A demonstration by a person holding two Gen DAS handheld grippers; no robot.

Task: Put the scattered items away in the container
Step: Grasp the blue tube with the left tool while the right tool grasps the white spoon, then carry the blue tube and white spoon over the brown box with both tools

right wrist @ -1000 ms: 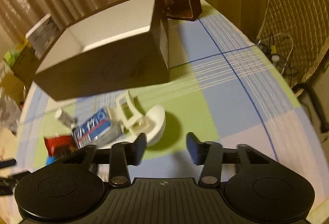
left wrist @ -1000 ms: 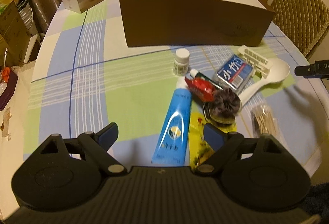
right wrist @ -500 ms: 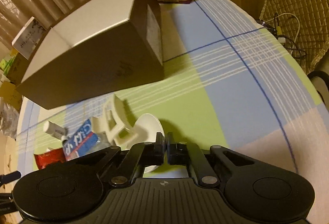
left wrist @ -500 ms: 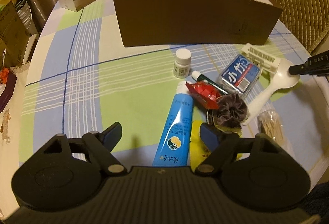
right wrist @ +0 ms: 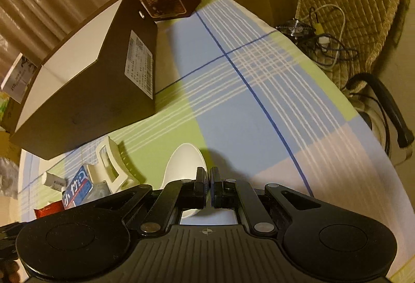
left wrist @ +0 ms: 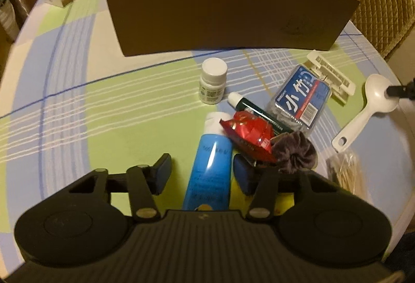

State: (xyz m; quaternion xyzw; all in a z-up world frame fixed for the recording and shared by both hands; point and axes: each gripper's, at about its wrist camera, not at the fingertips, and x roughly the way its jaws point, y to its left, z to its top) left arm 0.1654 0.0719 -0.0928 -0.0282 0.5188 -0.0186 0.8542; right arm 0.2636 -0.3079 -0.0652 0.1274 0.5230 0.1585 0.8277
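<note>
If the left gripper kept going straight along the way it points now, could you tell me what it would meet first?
Most likely the blue tube: it already lies between the closing jaws of the left gripper, which are not yet pressing on it. Depth is hard to judge, though.

Left gripper (left wrist: 201, 174): matte black plastic body with a ribbed central housing bearing a small crosshair mark. Two round discs flank the housing. Each angular linkage arm carries a silver rivet at its pivot and a triangular cut-out. The fingers end in blue rectangular pads (left wrist: 163, 170).

Right gripper (right wrist: 209, 185): same black ribbed housing, crosshair mark, round discs, silver rivets and triangular cut-outs. Its fingertips appear black.
</note>
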